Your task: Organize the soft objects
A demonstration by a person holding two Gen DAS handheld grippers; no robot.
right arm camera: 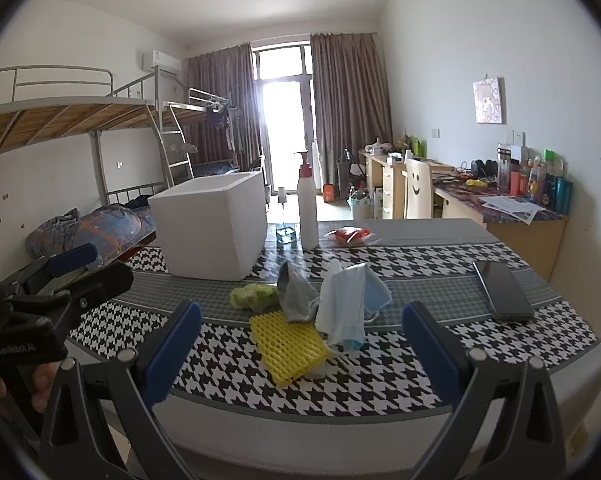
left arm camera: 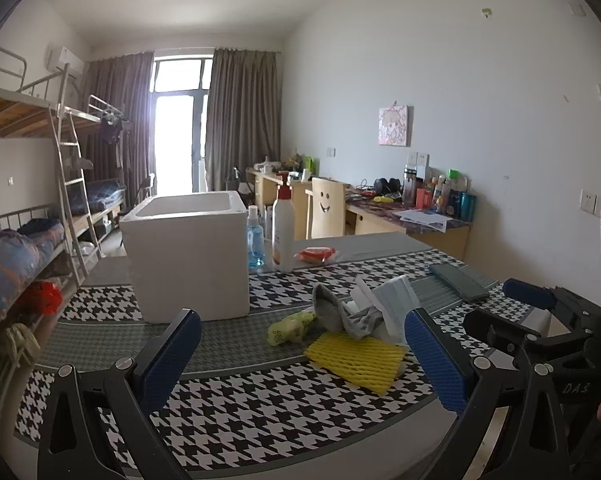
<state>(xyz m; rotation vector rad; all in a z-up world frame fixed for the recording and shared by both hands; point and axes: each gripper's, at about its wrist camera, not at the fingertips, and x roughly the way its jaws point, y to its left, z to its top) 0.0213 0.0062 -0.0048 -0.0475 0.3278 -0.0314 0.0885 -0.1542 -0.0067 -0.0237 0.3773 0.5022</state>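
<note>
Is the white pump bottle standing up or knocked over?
Standing up: the pump bottle rests on its base beside the white foam box, pump on top.

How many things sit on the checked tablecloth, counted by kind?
Soft items in the pile: 4 (yellow foam net, grey sock, blue face mask, green plastic bag)
Bottles: 2 (pump bottle, spray bottle)
Foam box: 1
Phone: 1
Red packet: 1
Total: 9
</note>
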